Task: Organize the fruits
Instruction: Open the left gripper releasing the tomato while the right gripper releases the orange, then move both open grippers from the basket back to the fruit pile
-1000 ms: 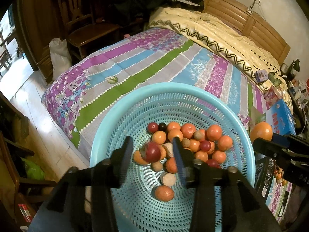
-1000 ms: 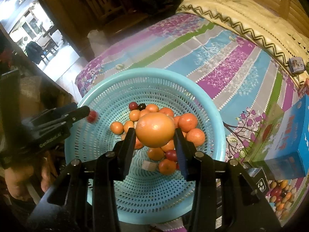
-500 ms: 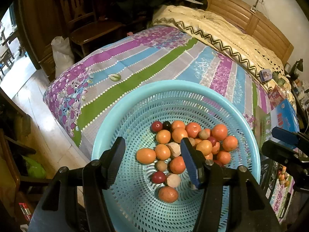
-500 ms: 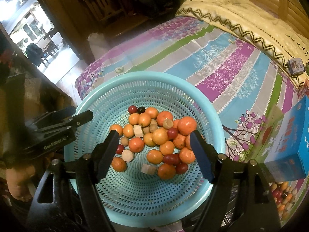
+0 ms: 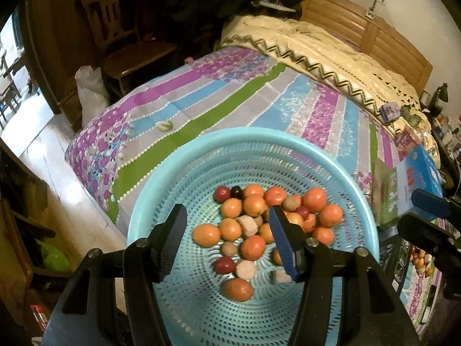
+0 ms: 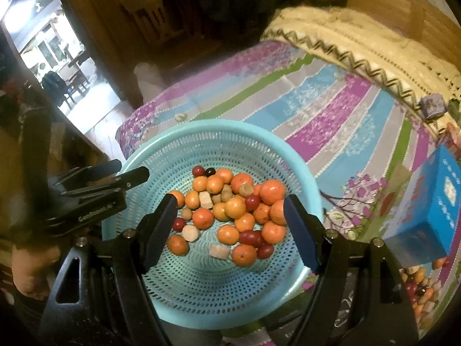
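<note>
I am holding my left gripper above the near side of the turquoise basket, its jaws standing apart with nothing between them, only fruit showing far below through the gap. My right gripper is hanging over the same basket, jaws spread wider and likewise gripping nothing. The fruits are lying loose in the basket's bottom: many oranges, several dark red round ones, one nearly black one at the far edge of the heap, and a few pale cut chunks among them. In the right wrist view my left gripper is sitting at the basket's left rim, and white lettering on its body is reading roughly "GenRobot", the end blurred. The basket is resting on a striped bedsheet. Right of the basket a blue box is lying on the sheet; its print is too small to read.
</note>
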The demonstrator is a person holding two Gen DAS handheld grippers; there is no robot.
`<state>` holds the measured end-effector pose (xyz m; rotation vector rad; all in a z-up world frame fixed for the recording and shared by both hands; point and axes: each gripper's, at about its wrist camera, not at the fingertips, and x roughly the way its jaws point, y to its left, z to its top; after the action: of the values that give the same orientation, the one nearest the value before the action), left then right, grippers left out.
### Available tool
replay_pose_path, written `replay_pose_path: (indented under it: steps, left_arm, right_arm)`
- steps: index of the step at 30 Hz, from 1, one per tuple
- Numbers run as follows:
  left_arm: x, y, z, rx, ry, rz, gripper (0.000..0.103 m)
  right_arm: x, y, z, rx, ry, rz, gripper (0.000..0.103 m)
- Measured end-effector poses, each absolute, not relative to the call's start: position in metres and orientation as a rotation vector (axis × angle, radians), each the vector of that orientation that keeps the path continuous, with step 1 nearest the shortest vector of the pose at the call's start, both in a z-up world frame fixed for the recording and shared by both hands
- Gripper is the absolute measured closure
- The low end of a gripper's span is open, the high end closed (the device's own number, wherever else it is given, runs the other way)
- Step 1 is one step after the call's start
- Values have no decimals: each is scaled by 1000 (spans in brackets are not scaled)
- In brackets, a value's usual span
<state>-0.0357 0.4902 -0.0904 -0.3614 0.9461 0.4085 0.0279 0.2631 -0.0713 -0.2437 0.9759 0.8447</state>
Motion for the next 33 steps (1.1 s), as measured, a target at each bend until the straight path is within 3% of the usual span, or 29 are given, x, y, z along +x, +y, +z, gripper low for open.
replay_pose_path:
  steps: [7, 11, 16, 19, 21, 33]
  left_arm:
    - [-27, 439, -68, -297, 907, 333, 41]
    - [-20, 401, -58, -257, 893, 276, 41]
    - [-13, 352, -48, -212, 870, 205, 40]
    - [-9, 325, -44, -183, 858, 166, 39]
    - [-6, 303, -42, -151, 848, 144, 25]
    - [13, 182, -43, -21, 832, -10, 24]
  right_arm:
    - [12, 216, -47, -201, 848, 799, 25]
    - [3, 176, -38, -174, 775, 727, 16]
    - [-4, 119, -31, -149, 683, 590, 14]
    - [-8, 85, -32, -135, 637, 506, 6]
    - [-12, 62, -37, -129, 614, 452, 5]
    - [-32, -64, -92, -49, 695, 234, 5]
